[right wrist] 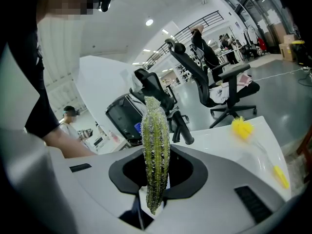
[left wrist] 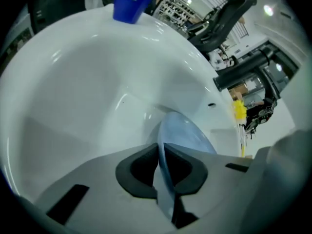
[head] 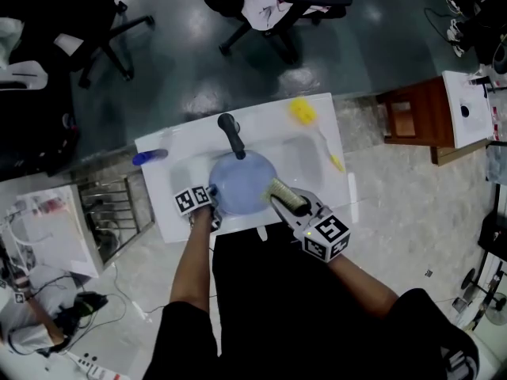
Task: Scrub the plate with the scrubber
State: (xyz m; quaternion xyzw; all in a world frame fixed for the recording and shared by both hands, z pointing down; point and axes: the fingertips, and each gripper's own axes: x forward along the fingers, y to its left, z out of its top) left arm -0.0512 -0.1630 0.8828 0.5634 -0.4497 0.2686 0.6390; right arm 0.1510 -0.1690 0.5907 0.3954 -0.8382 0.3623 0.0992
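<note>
A pale blue plate [head: 240, 182] sits over the white sink basin [head: 313, 155], under the black tap [head: 231, 135]. My left gripper [head: 207, 199] is shut on the plate's left rim; in the left gripper view the plate [left wrist: 183, 135] stands edge-on between the dark pads [left wrist: 136, 172], tilted inside the basin [left wrist: 87, 91]. My right gripper [head: 291, 206] is shut on a green scrubber [head: 283, 193], which reaches over the plate's right edge. In the right gripper view the scrubber [right wrist: 155, 155] stands upright between the jaws, with the tap [right wrist: 161, 101] behind it.
A yellow brush [head: 310, 125] lies on the sink's right ledge, and a blue bottle [head: 149, 157] lies on its left ledge. A metal rack [head: 111, 208] stands left of the sink. Office chairs [head: 277, 6] stand on the dark floor beyond. A wooden stool [head: 413, 119] is at right.
</note>
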